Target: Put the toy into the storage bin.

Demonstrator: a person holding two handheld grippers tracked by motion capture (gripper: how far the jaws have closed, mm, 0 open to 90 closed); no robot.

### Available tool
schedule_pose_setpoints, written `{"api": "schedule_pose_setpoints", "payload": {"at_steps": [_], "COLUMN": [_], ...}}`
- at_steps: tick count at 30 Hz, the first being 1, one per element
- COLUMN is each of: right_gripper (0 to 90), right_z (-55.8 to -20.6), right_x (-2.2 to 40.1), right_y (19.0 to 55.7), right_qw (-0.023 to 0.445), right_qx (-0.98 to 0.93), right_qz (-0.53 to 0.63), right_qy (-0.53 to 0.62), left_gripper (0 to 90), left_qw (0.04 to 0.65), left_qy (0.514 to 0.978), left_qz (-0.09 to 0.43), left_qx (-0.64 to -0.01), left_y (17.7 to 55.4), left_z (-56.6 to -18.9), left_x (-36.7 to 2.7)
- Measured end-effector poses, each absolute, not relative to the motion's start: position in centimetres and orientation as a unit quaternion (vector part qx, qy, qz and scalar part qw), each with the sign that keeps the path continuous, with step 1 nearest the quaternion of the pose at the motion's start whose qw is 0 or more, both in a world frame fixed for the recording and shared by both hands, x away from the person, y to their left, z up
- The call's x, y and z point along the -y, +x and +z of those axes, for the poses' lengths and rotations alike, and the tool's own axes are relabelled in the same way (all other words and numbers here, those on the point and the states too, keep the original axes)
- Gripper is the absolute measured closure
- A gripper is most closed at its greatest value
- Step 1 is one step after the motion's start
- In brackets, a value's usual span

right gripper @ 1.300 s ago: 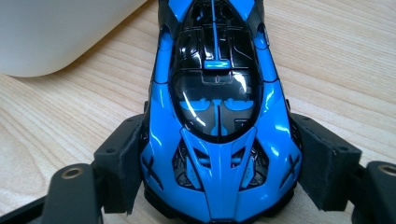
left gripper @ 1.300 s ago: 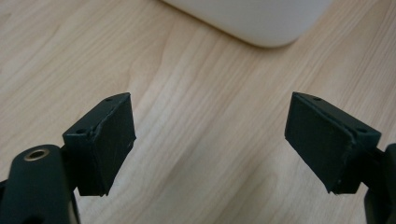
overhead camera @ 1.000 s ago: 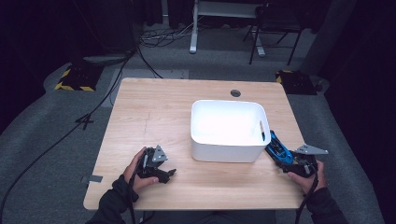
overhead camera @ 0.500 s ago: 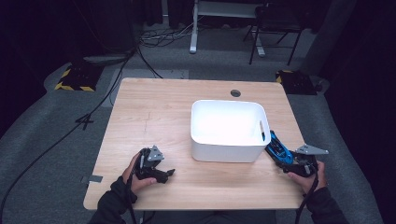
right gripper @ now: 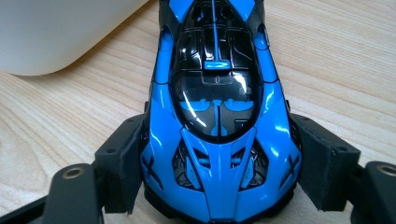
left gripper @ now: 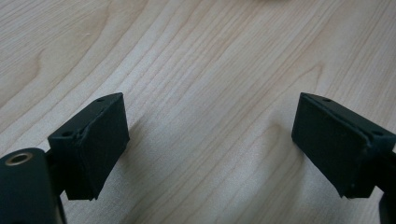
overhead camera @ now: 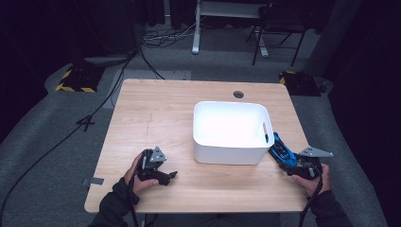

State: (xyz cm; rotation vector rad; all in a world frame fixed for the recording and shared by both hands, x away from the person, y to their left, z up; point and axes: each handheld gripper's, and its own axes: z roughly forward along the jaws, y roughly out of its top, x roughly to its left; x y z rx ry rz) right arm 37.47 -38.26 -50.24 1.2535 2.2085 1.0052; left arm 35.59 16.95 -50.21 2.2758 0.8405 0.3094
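R gripper (overhead camera: 283,156) is clamped on a blue toy sports car (overhead camera: 282,151); in the right gripper view the two black pads (right gripper: 122,163) press the car's (right gripper: 219,140) flanks, one each side, w/ the dark glass canopy and black roof panel running away from the camera. Car sits low over the wood, at the table's near R part, just beside the R wall of a white plastic bin (overhead camera: 230,151); whether car touches the bin can't be told. The bin's rounded corner (right gripper: 56,37) shows at upper left in the right gripper view. The person's R hand (overhead camera: 307,177) holds the gripper from behind, grey three-cornered plate (overhead camera: 314,152) on top, cable trailing off the table edge.

L gripper (overhead camera: 163,175) has its jaws wide apart w/ nothing between; the left gripper view has both black pads (left gripper: 93,140) over bare wood grain, close to the surface. L hand (overhead camera: 137,175) grips it near the table's front L, well apart from the bin, jaws pointing toward the R.

The bin stands R of centre on the light wooden table (overhead camera: 156,113), slot handle (overhead camera: 265,131) in its R wall, inside washed out by glare so contents can't be told. A round cable hole (overhead camera: 238,94) sits in the tabletop beyond the bin. Around the table: grey floor, black cables (overhead camera: 94,113), yellow-black striped block (overhead camera: 75,80) at far L, desk legs (overhead camera: 195,33) at the back.
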Motion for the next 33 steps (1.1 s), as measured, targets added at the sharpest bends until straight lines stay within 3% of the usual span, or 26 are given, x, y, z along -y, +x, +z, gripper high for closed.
{"api": "schedule_pose_setpoints", "payload": {"at_steps": [12, 33], "right_gripper": [26.3, 26.4], "right_z": [-50.1, -46.5], "right_x": [38.5, 39.6], "right_y": [37.3, 36.2], "right_qw": [0.204, 0.240], "right_qx": [-0.786, -0.747], "right_qz": [0.370, 0.423], "right_qy": [0.451, 0.454], "left_gripper": [10.9, 10.3], "left_qw": [0.340, 0.340], "left_qy": [0.876, 0.877], "left_qz": [0.116, 0.113], "left_qx": [-0.322, -0.321], "left_y": [35.6, 35.7], "left_z": [-50.2, -50.2], "left_x": [-16.9, -16.9]}}
